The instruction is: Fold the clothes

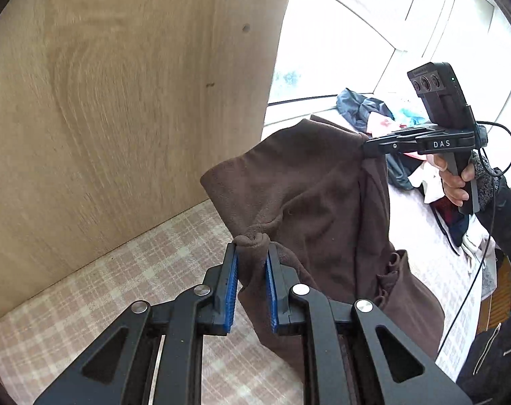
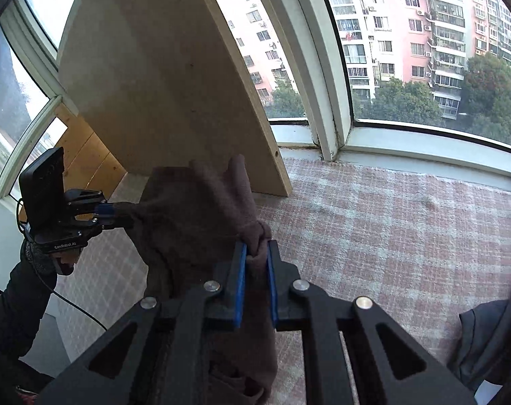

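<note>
A brown fleece garment (image 1: 309, 185) hangs lifted above the pink plaid cloth (image 1: 127, 276), stretched between both grippers. My left gripper (image 1: 252, 249) is shut on a bunched corner of it, the fabric pinched between the blue pads. In the left wrist view the right gripper (image 1: 368, 146) grips the garment's other top corner at the right, held by a hand. From the right wrist view, my right gripper (image 2: 257, 248) is shut on a fold of the same brown garment (image 2: 194, 209); the left gripper (image 2: 118, 216) holds its far corner at the left.
A light wooden panel (image 1: 120, 101) stands upright close behind and left of the garment. A pile of mixed clothes (image 1: 383, 114) lies near the window, more at the right edge (image 1: 457, 222). Window frame and sill (image 2: 390, 141) border the plaid surface (image 2: 390, 229).
</note>
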A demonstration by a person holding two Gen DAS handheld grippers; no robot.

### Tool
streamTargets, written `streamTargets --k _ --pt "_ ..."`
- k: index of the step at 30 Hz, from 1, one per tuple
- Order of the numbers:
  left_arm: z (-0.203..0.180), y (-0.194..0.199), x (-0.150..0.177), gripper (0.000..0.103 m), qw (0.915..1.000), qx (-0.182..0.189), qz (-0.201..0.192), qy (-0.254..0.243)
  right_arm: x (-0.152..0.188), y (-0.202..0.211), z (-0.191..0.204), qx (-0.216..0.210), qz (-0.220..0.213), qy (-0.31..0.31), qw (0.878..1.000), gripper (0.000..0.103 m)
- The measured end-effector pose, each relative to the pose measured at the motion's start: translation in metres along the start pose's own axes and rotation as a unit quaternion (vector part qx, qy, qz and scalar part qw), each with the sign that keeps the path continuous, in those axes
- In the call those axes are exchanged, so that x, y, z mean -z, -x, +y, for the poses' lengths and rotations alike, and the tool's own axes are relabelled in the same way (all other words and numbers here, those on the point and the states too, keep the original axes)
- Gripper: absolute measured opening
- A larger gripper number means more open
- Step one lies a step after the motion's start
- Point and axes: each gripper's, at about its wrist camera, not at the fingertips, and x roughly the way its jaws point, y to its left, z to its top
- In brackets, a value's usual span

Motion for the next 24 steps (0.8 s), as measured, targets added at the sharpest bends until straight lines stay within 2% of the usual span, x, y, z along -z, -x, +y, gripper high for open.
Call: streamTargets --k 5,7,12,14,16,19,20,22,24 --pt "-0.05 0.055 0.026 0.014 0.9983 -0.002 -0.028 -0.05 0.033 0.048 0.035 -0.002 -0.031 0.023 0.999 0.011" --pt "-0.069 0.071 0.043 0.013 0.9975 -0.004 -0.035 -0.061 0.056 0.063 0.044 -0.009 -0.045 0.028 0.999 0.011" --pt "-0.11 0.088 0.1 0.013 0.9967 0.002 -0.029 -0.075 0.128 0.082 0.06 -0.027 -0.049 0.026 0.998 0.011" --pt "-0.125 0.082 0.132 0.013 0.9974 0.017 -0.012 -0.069 0.162 0.078 0.062 -0.025 -0.034 0.028 0.999 0.011" --pt "-0.136 0.068 0.165 0.013 0.9975 0.028 0.018 -0.063 0.196 0.063 0.059 -0.016 0.002 0.022 1.0 0.012" --pt "-0.145 0.048 0.206 0.013 0.9949 0.048 0.075 -0.047 0.238 0.035 0.05 0.007 0.088 -0.005 0.996 0.014" --pt "-0.147 0.046 0.215 0.013 0.9934 0.056 0.091 -0.043 0.247 0.03 0.049 0.014 0.115 -0.005 0.993 0.014" --pt "-0.147 0.05 0.226 0.013 0.9908 0.06 0.112 -0.045 0.254 0.034 0.055 0.026 0.138 0.012 0.99 0.014" --pt "-0.145 0.064 0.222 0.013 0.9911 0.048 0.112 -0.052 0.244 0.051 0.063 0.016 0.122 0.023 0.992 0.014"
